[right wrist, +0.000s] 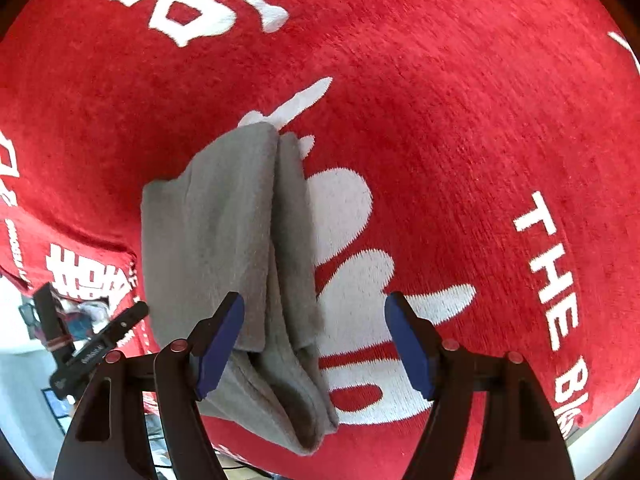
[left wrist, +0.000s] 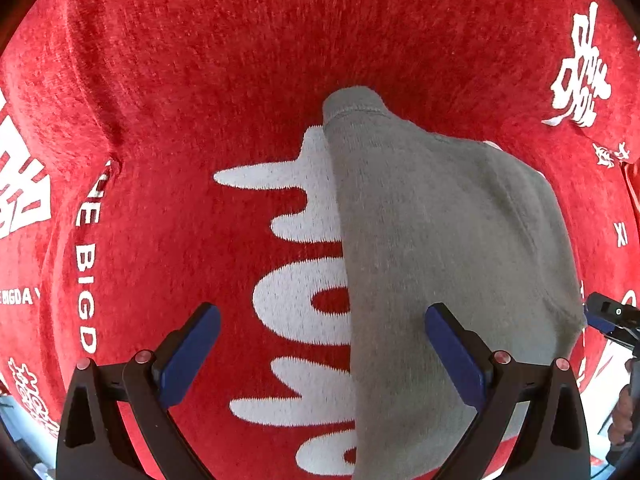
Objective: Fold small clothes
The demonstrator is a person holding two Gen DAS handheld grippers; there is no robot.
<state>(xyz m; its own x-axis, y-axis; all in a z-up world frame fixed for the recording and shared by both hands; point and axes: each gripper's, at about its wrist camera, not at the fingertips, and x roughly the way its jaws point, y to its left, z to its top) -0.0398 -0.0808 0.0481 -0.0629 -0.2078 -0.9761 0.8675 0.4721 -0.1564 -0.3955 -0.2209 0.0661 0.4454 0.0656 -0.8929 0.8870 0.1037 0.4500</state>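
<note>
A small grey knit garment (left wrist: 420,240) lies folded lengthwise on a red cloth (left wrist: 200,80) with large white characters. My left gripper (left wrist: 324,344) hangs above it, open, with its right finger (left wrist: 452,352) over the grey fabric and its left finger over the red cloth. In the right wrist view the grey garment (right wrist: 224,232) shows stacked layers with a seam down the middle. My right gripper (right wrist: 314,320) is open over the garment's near end. Its left pad (right wrist: 220,340) sits over the fabric's edge and its right pad stands apart over a white character.
The red cloth (right wrist: 460,120) drops off at the lower left, with a pale floor and clutter (right wrist: 24,360) beyond. The other gripper's black frame (right wrist: 92,344) shows there. A person's hand (left wrist: 622,412) holds the right gripper's body (left wrist: 608,316) at the right edge.
</note>
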